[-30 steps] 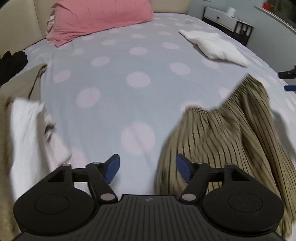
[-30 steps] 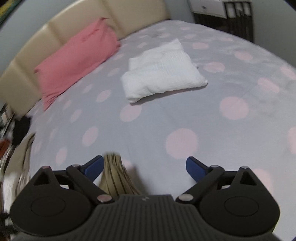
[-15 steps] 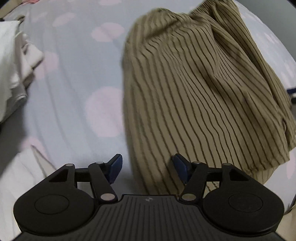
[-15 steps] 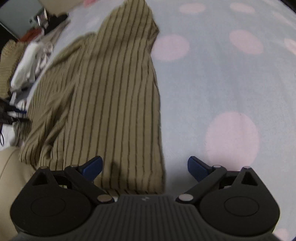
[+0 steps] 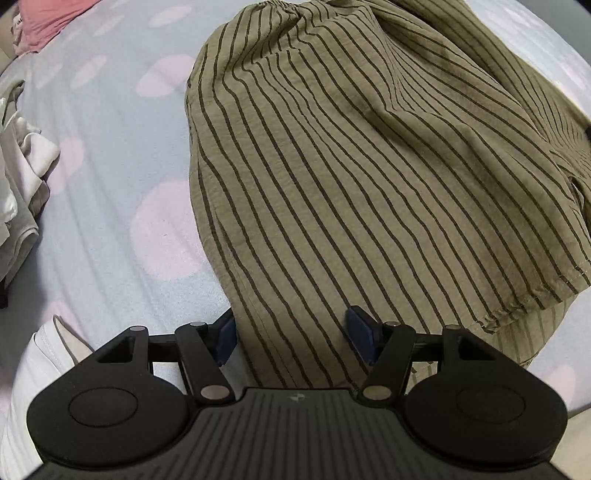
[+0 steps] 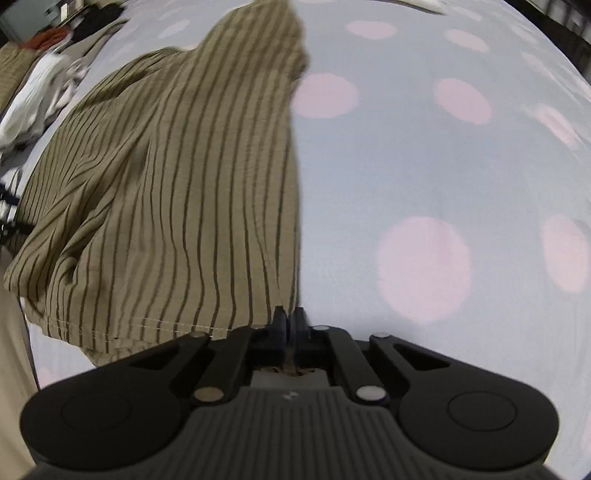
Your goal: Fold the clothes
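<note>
I'm looking almost straight down at the bed (image 5: 103,206), pale blue sheet with pink dots, and the olive striped garment (image 5: 351,155) is spread across it, bunched toward the far end and hemmed near me. My right gripper (image 6: 290,317) has its fingers pinched together on the garment's near corner, right where the stitched hem meets the side edge; cloth shows squeezed between the pads. In the right wrist view the fabric fans out to the left of that pinch, with bare sheet to the right. My left gripper (image 5: 291,328) sits with its fingers partly spread, straddling the garment's lower edge: the blue pads (image 5: 360,330) stand either side of the fabric and I see no squeeze on it. To the left of the garment, well apart, a heap of white clothes (image 5: 22,173) lies on the bed, and a pink pillow (image 5: 40,18) shows at the far corner.
</note>
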